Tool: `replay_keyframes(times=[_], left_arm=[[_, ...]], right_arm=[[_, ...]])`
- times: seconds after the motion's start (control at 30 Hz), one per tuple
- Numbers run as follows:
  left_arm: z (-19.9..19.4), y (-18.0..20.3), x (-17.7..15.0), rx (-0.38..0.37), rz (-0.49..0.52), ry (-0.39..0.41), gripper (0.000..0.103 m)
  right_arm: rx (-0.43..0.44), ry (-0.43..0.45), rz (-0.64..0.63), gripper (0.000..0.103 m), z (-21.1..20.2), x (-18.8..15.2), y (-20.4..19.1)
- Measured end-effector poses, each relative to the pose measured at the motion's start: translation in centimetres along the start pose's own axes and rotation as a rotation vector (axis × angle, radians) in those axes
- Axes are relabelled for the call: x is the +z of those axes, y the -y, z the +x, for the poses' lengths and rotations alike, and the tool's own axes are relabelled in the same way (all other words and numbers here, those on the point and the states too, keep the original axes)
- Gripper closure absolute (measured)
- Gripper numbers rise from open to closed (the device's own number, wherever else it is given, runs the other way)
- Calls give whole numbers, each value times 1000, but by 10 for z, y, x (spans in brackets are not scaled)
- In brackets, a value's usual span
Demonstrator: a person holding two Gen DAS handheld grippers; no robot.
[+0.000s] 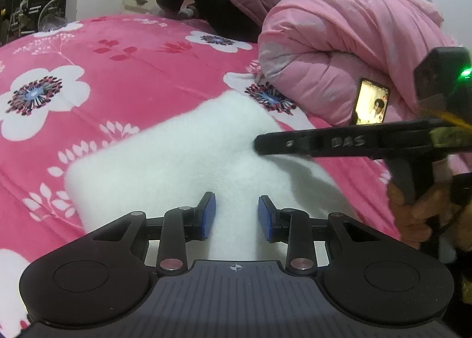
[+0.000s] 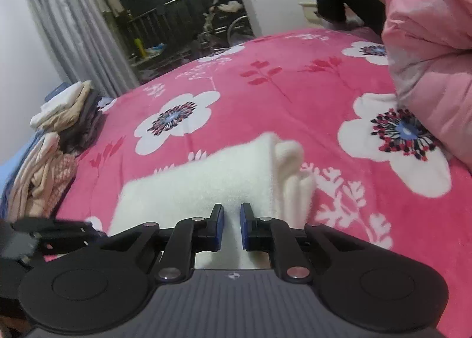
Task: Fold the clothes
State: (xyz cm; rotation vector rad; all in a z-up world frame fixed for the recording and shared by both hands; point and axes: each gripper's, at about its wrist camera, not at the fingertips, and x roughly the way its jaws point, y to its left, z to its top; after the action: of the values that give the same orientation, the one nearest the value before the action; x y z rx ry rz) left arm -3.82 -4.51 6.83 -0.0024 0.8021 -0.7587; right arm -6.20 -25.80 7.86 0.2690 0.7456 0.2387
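The fluffy white fleece garment (image 2: 206,184) lies on the bright pink floral bedspread (image 2: 265,78), near the bed edge closest to me, and it is already doubled up into a thick, roughly rectangular bundle. In my right wrist view its far right end shows several stacked layers, with a small flap sticking up loose there.

My right gripper (image 2: 232,225) sits over the near edge of the bundle with its blue pads narrowly parted and white fleece showing between them; whether they pinch the fabric or just hover above it I cannot tell. My left gripper (image 1: 237,217) has its pads set wide apart, released, hanging over the same garment with nothing held.

I judge this piece to be well along: the main folds are in. What looks left is flattening that loose flap and squaring the bundle, or perhaps one more fold.

At the left edge of the bed is a heap of beige, cream and patterned clothes (image 2: 56,143); the upper items look stacked flat, the lower ones rumpled, so more folding may remain.

A bulky rolled pink quilt (image 1: 348,42) lies just beyond the garment.
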Motion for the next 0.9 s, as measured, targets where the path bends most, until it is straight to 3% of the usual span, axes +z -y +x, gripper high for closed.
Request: replay_keyframes(times=[0.17,0.23,0.3,0.43,0.5,0.6,0.67,0.8,0.9], left_arm=[[-1,-2,-1,-9,-6,1,71],[-1,-2,-1,-15,-7,0,71],[1,-1,-1,-17,-10,-2,71],[-9,0,0,-17,-13,28,71],[-23,-2,0,-58,-16,66,71],[-30,4,-6,-123,36,51,71],[-35,9,-11,-167,71,40,71],[-21,13,-18,-139,65,-8,71],[-9,16,-23,-117,59,-44,71]], right_arm=[[-18,11,-14,86,-37,-15,-17],[-88,-44,-55,86,-32,-31,-17],[-97,-58,-51,86,-22,-41,-8],[-96,-66,-14,86,-32,-29,-11],[-91,-52,-46,85,-47,-29,-23],[-55,-63,-76,85,-63,-34,-36],[-103,-123,-115,86,-53,-45,-38],[-101,-154,-69,85,-34,-57,-16],[-104,-163,-42,85,-42,-52,-17]])
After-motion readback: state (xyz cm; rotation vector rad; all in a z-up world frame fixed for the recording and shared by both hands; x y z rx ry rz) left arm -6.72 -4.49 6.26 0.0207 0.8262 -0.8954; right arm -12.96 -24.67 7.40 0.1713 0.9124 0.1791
